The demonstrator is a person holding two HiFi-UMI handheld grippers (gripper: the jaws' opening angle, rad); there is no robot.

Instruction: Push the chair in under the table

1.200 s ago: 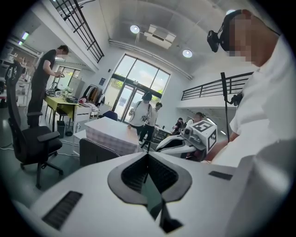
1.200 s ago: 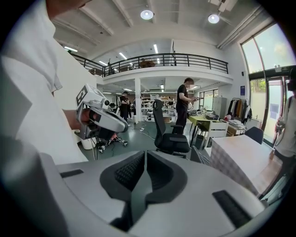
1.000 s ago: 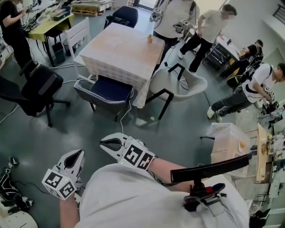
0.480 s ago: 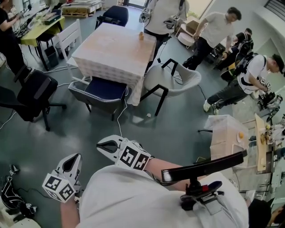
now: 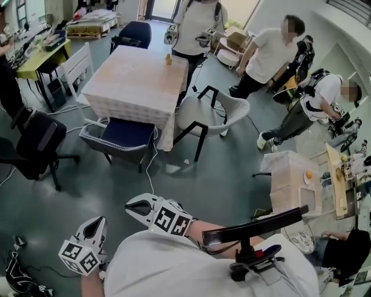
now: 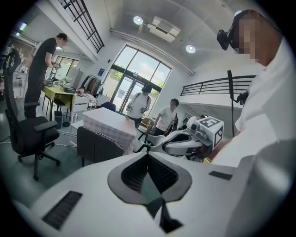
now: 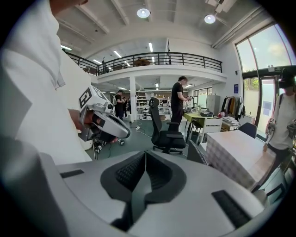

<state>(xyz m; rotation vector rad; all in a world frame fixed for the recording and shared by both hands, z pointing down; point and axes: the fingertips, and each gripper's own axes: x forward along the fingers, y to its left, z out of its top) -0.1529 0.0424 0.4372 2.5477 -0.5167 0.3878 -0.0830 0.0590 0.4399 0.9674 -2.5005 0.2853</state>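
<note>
Left gripper [image 5: 97, 225] and right gripper [image 5: 134, 205] hang clenched, empty, near the person's waist, far from the chair [image 5: 120, 137], the left seemingly lower than before.

Bright, even daylight fills the hall, pouring from the tall windows [image 6: 138, 81] beyond the table [image 5: 136, 75] and helped by round ceiling lamps [image 7: 143, 12] above it. Shadows under the table are soft and faint. The window glass glares white. Both gripper views bend hard towards their dark round edges, and the near jaws look slightly soft
</note>
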